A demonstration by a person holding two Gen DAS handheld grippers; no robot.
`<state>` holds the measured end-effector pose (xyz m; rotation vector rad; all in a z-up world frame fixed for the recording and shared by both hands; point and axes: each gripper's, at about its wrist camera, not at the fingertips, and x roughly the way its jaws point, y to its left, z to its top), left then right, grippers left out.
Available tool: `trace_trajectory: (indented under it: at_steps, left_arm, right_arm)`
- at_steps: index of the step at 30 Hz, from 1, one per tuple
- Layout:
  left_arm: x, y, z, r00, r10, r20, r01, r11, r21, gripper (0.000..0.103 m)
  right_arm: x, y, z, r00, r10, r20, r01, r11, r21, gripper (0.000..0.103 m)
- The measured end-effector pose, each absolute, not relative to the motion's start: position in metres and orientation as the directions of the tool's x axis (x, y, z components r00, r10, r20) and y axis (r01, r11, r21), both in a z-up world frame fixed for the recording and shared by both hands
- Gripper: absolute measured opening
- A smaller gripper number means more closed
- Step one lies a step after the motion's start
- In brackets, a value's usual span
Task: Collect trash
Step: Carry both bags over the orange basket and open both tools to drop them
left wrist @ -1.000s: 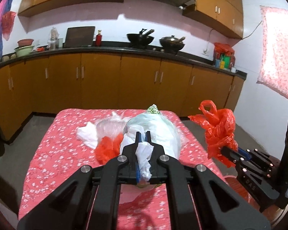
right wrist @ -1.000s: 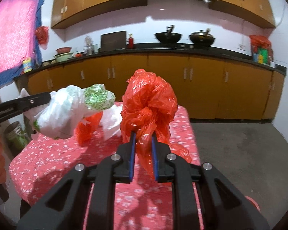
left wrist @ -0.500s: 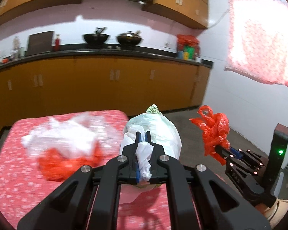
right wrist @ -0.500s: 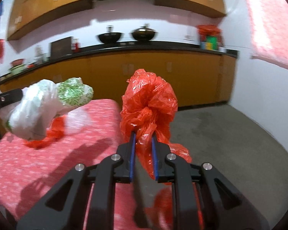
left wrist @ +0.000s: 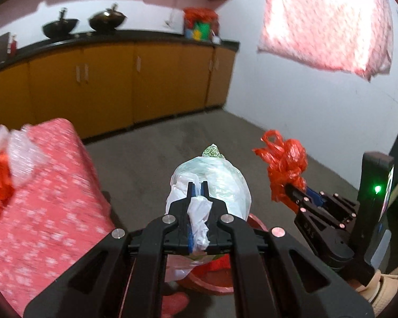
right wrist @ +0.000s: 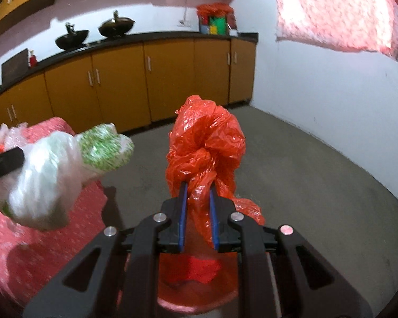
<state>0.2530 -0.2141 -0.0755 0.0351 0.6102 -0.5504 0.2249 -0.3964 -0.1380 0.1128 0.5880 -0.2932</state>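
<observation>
- Left gripper is clamped tight on the twisted neck of a white plastic bag; the bag's full body bulges forward past the fingertips, with a green-patterned scrap showing at its far tip.
- Right gripper is closed on a gathered fold of a crumpled red plastic bag; most of the bag stands up and forward of the blue pads, and a loose tail hangs down on the right of the fingers.
- In the left wrist view the red bag and the right gripper sit to the right of the white bag, apart from it, both held in the air over the grey floor.
- A red bin lies on the floor just below and behind the fingers of both grippers; in the right wrist view its opening is directly under the red bag's tail.
- Off to the left stands a table with a red flowered cloth; more bags, white, clear and red, lie on it, blurred.
</observation>
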Motion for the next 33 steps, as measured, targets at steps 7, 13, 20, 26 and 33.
trace_trajectory:
  at_steps: [7,13,20,26,33]
  left_arm:
    - [0.266,-0.244,-0.102,0.616,-0.472,-0.630,0.529,0.841,-0.113,0.004]
    - [0.275,-0.265,-0.118,0.594,-0.451,-0.666,0.533,0.841,-0.094,0.004]
    - [0.284,-0.275,-0.129,0.573,-0.443,-0.690,0.538,0.838,-0.091,0.004]
    - [0.290,-0.285,-0.140,0.559,-0.427,-0.711,0.529,0.844,-0.091,0.005]
    - [0.296,-0.286,-0.148,0.543,-0.423,-0.725,0.516,0.850,-0.110,0.009]
  right_arm:
    - [0.232,-0.421,-0.173,0.745,-0.233,-0.625,0.320,0.947,0.029,0.016]
    - [0.241,-0.428,-0.194,0.718,-0.218,-0.661,0.325,0.945,0.041,0.016]
    - [0.244,-0.434,-0.207,0.705,-0.203,-0.679,0.329,0.942,0.060,0.018]
    - [0.253,-0.430,-0.212,0.696,-0.187,-0.693,0.309,0.949,0.055,0.022]
    - [0.256,-0.428,-0.212,0.692,-0.177,-0.700,0.302,0.952,0.058,0.026]
